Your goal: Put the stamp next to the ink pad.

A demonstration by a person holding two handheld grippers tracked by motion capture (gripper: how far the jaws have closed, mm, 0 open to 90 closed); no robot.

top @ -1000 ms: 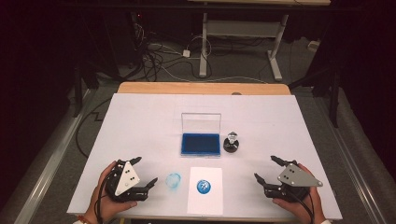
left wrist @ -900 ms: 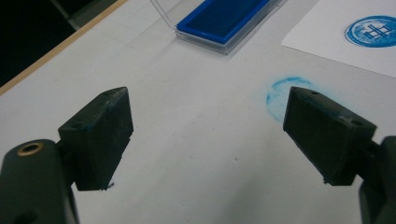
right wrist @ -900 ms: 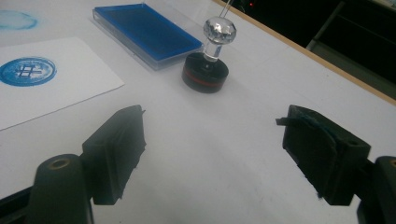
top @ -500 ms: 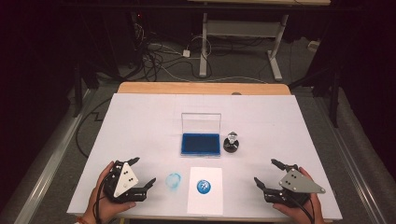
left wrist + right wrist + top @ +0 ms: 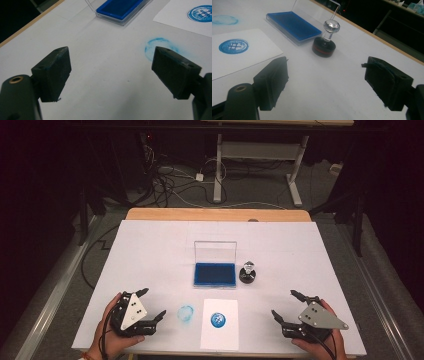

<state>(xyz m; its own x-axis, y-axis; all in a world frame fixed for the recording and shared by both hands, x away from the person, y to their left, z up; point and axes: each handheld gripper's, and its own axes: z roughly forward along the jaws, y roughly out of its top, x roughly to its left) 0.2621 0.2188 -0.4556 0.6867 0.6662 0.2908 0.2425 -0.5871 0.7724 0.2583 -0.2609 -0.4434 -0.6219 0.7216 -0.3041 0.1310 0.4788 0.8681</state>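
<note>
A blue ink pad (image 5: 215,274) (image 5: 293,25) (image 5: 121,8) lies in a clear case with its lid up, mid-table. Beside it on the right stands a round black stamp (image 5: 247,273) (image 5: 325,41) with a clear knob. A white sheet (image 5: 220,322) (image 5: 239,53) near the front edge bears a blue round print (image 5: 218,319) (image 5: 233,46) (image 5: 202,13). A faint blue ring smudge (image 5: 185,313) (image 5: 155,45) marks the table left of the sheet. My left gripper (image 5: 150,306) (image 5: 111,75) rests open at front left. At front right my right gripper (image 5: 287,306) (image 5: 325,82) is open too, holding nothing.
The white table top (image 5: 150,255) ends in a wooden strip (image 5: 215,214) at the far edge. Beyond it, cables and a desk frame (image 5: 255,155) sit on a dark floor. Bare surface lies left and right of the ink pad.
The right gripper has drawn back slightly toward the front right corner. The left gripper has barely shifted. Nothing on the table moved.
</note>
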